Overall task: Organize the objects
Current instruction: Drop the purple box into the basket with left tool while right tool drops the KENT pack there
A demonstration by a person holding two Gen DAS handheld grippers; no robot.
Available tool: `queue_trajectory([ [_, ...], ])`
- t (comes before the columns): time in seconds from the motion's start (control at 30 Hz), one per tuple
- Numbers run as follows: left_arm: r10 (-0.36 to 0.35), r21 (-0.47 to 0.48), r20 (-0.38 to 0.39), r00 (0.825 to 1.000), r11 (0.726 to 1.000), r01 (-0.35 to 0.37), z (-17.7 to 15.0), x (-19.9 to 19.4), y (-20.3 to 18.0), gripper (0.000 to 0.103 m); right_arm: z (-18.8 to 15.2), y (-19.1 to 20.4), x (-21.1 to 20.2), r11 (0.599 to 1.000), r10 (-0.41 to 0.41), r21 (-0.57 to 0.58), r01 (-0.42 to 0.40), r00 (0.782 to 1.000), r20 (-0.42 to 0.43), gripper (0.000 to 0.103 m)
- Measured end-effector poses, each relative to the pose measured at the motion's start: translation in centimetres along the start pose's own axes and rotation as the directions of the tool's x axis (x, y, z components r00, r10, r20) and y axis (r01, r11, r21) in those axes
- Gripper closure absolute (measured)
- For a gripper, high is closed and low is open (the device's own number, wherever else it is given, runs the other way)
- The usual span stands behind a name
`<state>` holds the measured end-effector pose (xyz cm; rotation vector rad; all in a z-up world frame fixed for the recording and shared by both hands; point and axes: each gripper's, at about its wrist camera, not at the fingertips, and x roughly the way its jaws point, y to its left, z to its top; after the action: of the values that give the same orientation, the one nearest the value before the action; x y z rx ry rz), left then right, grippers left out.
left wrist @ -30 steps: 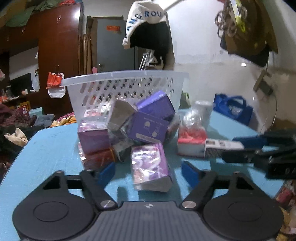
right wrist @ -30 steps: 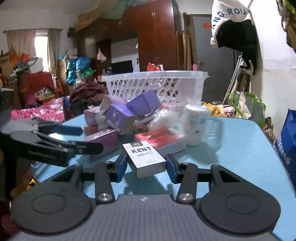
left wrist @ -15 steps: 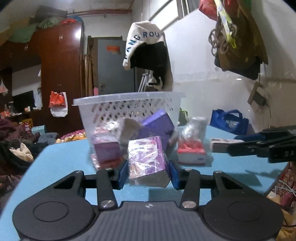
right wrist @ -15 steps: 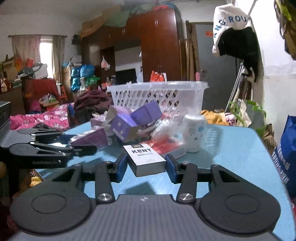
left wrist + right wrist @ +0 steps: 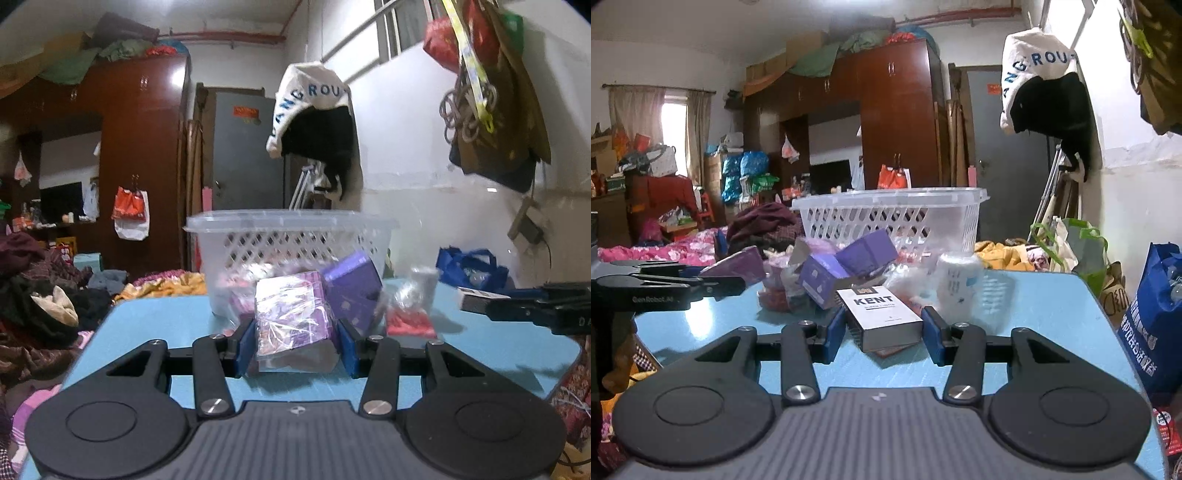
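Boxes and packets [image 5: 827, 277] lie heaped on the blue table [image 5: 1034, 317] in front of the white basket [image 5: 894, 218], so most of the sorting looks undone; through the lattice wall I cannot tell what the basket already holds. The left gripper [image 5: 295, 338] is clamped on a purple wrapped box [image 5: 291, 314], raised clear of the table before the basket. The right gripper [image 5: 882, 330] is clamped on a white cigarette pack [image 5: 882, 314], held low over the table. Both probably go into the basket, then the heap and the white bottle [image 5: 958, 280] remain.
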<state>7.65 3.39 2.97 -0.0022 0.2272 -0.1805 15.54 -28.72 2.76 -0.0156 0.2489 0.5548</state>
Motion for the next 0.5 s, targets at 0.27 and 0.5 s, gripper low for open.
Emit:
queue_trajectory([
  [0.27,0.027,-0.023,0.061,0.998,0.999,-0.026,3.3,-0.1,1.8,0.053,2.8,-0.2,-0.2,1.0,-0.019,0.021,0.018,0.997,0.071,0.054],
  [0.5,0.027,-0.034,0.099,0.995,0.999,-0.024,9.2,3.9,4.0,0.053,8.8,-0.3,4.5,1.0,-0.03,0.006,0.03,0.996,0.086,0.054],
])
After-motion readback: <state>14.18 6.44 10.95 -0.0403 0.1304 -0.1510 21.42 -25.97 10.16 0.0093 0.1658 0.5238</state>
